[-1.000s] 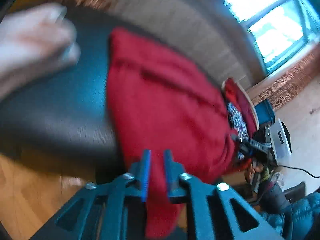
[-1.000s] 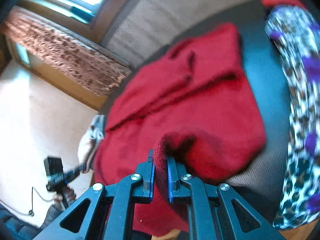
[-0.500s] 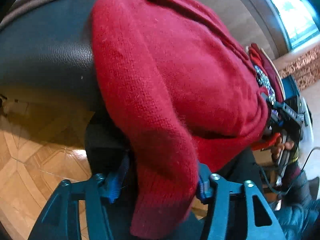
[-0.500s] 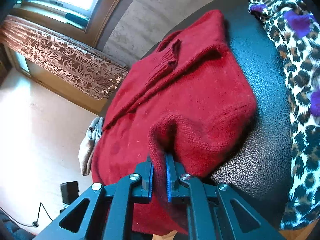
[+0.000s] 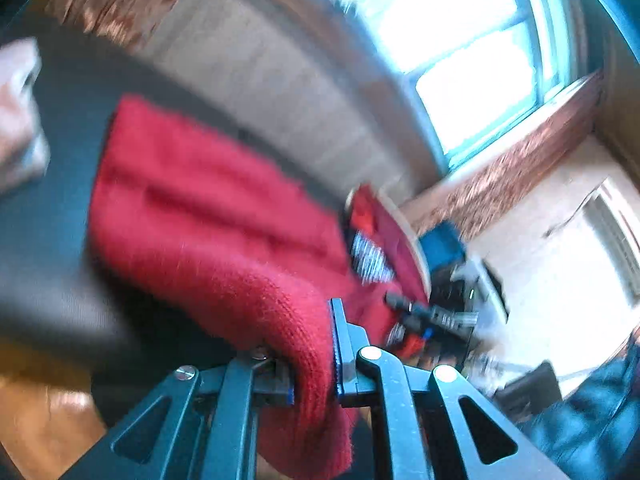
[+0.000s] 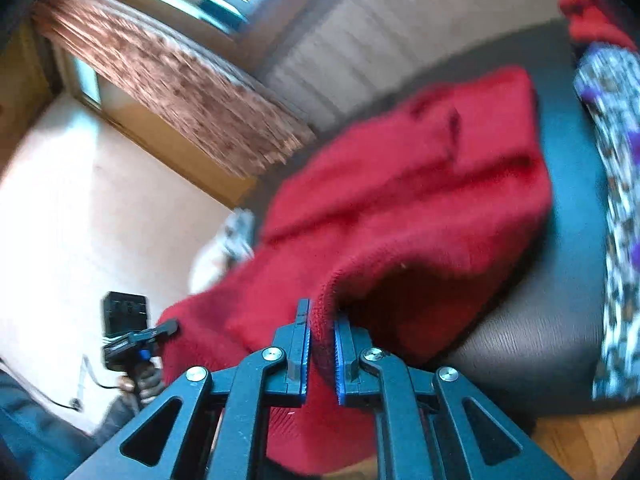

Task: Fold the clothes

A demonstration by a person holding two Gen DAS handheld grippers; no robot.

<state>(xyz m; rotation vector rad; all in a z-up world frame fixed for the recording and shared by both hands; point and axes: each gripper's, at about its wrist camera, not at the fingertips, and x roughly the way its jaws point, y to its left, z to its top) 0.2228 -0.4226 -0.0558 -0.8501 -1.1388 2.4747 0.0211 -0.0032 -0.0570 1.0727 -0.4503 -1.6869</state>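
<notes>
A red knitted sweater (image 5: 208,216) lies on a black leather seat (image 5: 44,240); it also shows in the right wrist view (image 6: 420,200). My left gripper (image 5: 312,348) is shut on the sweater's near edge, the knit bunched between the jaws and hanging below them. My right gripper (image 6: 320,340) is shut on another part of the near edge, lifted off the seat (image 6: 560,320) so that a fold sags behind it. Both views are motion-blurred.
A leopard-print garment (image 6: 616,200) lies on the seat to the right, with more red cloth (image 6: 588,16) behind it. A pale garment (image 5: 16,120) lies at the seat's left. Wall, patterned curtain (image 6: 160,80) and window stand behind. Wooden floor lies below.
My left gripper, open around the hanging edge half a second ago, has shut on it and lifted. My right gripper has kept its hold and raised its edge as well.
</notes>
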